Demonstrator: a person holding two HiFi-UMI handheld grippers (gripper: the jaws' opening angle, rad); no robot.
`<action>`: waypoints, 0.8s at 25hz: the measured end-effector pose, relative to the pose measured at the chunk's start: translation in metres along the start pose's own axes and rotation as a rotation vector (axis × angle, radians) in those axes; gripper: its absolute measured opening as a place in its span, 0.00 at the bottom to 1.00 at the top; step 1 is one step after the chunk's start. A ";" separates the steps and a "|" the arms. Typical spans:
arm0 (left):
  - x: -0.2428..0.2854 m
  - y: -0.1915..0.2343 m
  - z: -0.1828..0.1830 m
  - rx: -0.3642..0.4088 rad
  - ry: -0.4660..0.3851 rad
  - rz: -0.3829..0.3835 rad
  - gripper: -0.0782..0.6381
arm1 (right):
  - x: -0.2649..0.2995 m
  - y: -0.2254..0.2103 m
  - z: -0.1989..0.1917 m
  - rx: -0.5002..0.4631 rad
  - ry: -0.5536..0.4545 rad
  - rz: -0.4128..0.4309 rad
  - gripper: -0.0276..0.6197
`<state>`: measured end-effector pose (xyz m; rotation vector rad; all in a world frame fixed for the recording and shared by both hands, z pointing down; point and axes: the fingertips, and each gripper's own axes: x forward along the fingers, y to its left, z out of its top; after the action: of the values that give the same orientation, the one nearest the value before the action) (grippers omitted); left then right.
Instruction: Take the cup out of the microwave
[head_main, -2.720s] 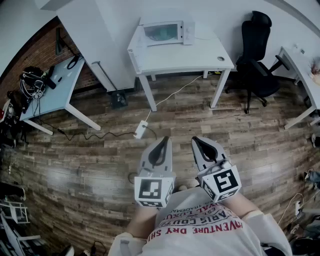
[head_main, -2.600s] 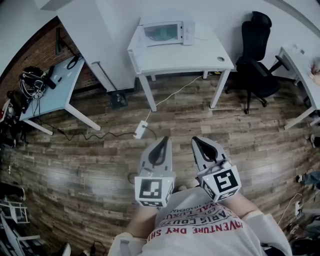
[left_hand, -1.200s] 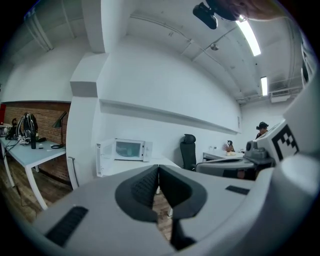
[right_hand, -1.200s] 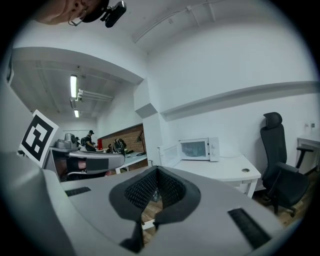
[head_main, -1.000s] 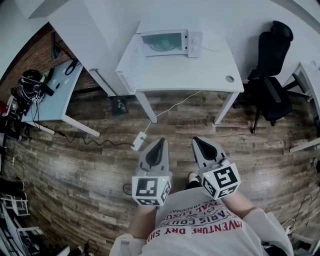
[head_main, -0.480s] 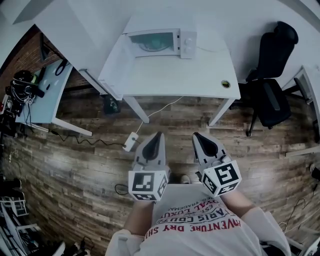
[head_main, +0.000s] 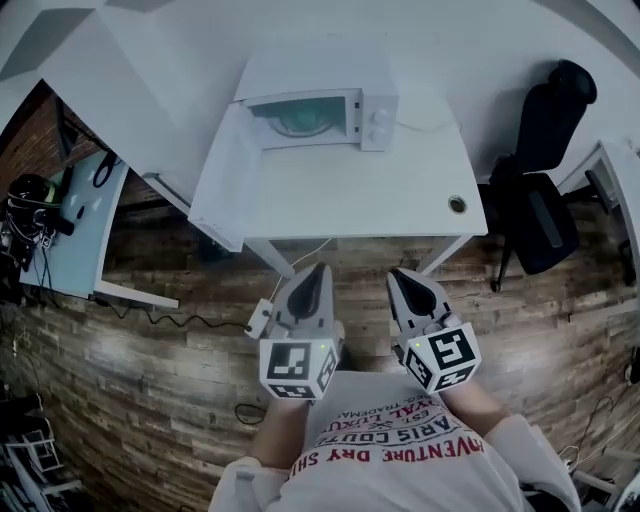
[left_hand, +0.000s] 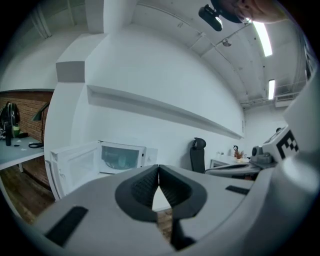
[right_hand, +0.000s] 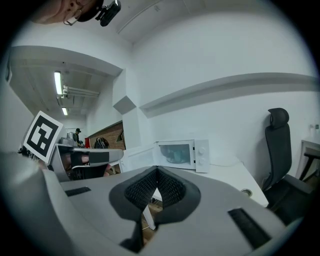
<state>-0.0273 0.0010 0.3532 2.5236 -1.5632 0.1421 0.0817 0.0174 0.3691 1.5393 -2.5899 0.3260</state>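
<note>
Your left gripper (head_main: 317, 270) has its jaws together on nothing. Ahead, on the white table (head_main: 340, 195), the open microwave (head_main: 377, 110) holds the cup (head_main: 299, 118) (only a teal blur inside). Your right gripper (head_main: 396, 275) jaws are likewise together, empty.

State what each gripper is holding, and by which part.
Nothing: the left gripper and the right gripper are both shut, with nothing between their jaws.

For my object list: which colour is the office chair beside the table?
Black; the office chair shows best in the head view.
</note>
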 end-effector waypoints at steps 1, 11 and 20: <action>0.011 0.010 0.004 0.001 0.001 -0.008 0.12 | 0.015 -0.001 0.003 0.003 0.003 -0.004 0.05; 0.103 0.119 0.032 0.004 0.004 -0.033 0.12 | 0.147 -0.018 0.036 0.023 -0.011 -0.055 0.05; 0.160 0.178 0.024 -0.026 0.033 -0.013 0.12 | 0.221 -0.043 0.038 0.037 0.031 -0.074 0.05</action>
<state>-0.1152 -0.2213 0.3733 2.4989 -1.5258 0.1595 0.0142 -0.2000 0.3828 1.6237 -2.5098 0.3892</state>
